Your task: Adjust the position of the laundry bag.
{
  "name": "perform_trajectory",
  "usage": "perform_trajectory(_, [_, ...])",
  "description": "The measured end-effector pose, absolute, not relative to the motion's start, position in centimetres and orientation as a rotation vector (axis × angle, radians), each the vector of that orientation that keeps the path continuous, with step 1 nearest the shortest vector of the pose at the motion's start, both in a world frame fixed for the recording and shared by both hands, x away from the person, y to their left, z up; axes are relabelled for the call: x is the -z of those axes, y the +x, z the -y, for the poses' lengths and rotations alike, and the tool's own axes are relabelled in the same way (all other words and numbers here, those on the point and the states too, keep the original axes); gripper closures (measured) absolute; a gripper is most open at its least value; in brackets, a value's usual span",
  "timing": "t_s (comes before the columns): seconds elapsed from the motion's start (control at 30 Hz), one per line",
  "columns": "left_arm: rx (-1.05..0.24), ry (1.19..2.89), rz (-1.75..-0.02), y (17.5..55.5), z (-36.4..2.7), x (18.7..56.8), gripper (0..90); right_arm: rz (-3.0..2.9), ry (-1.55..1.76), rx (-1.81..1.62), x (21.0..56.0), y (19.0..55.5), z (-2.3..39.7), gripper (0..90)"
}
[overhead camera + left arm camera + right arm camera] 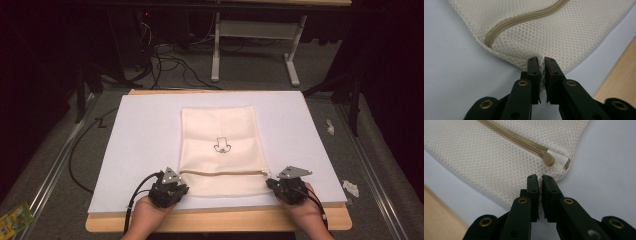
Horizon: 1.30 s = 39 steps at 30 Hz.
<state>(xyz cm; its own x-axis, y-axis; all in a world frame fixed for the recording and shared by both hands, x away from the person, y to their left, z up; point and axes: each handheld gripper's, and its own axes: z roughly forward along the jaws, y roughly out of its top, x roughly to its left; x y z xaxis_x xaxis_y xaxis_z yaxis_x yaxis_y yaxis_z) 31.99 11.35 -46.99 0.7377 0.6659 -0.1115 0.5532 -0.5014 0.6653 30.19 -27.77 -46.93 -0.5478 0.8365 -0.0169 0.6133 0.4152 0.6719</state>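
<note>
A cream mesh bag with a small black drawing lies flat on a white sheet. Its zipper runs across the near end, and the zipper pull sits at the near right corner. My left gripper is at the bag's near left corner; in the left gripper view the gripper is shut on the mesh edge. My right gripper is at the near right corner; in the right gripper view the gripper pinches the mesh just below the pull.
The sheet covers a wooden table whose near edge shows under my hands. Behind it stand white desk legs and floor cables. Crumpled white scraps lie right of the table, and a green packet at the bottom left.
</note>
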Motion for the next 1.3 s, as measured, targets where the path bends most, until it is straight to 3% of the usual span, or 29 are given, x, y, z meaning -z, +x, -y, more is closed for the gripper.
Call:
perform_trajectory(0.23, [-0.187,2.264,-0.876,30.2,-11.4,46.8,83.0,-2.349,1.223,-0.880,46.8,27.9,27.9,84.9])
perform_trajectory(0.53, [-0.224,2.205,-0.877,30.1,-11.9,46.4,63.3,-2.286,1.243,-1.007,45.6,27.4,28.7,73.4])
perform_trajectory(0.57, [-0.244,2.170,-0.889,30.3,-12.3,46.2,61.3,-2.250,1.266,-1.032,45.4,27.6,29.1,75.0])
perform_trajectory(0.63, [-0.269,2.133,-0.906,30.5,-12.7,46.1,57.0,-2.218,1.277,-1.033,45.4,27.8,29.4,86.4])
perform_trajectory(0.7, [-0.286,2.113,-0.916,30.6,-13.0,46.0,55.1,-2.208,1.274,-1.023,45.4,28.1,29.5,90.0])
perform_trajectory(0.83, [-0.315,2.060,-0.972,31.0,-13.7,45.9,47.2,-2.213,1.302,-1.026,45.7,29.6,28.9,90.0])
perform_trajectory(1.1, [-0.357,2.040,-0.977,31.1,-14.1,45.8,42.5,-2.303,1.205,-1.030,45.9,29.9,26.2,90.0])
perform_trajectory(1.3, [-0.413,1.996,-0.963,31.0,-14.2,45.6,38.5,-2.190,1.306,-1.032,45.7,30.3,27.9,78.7])
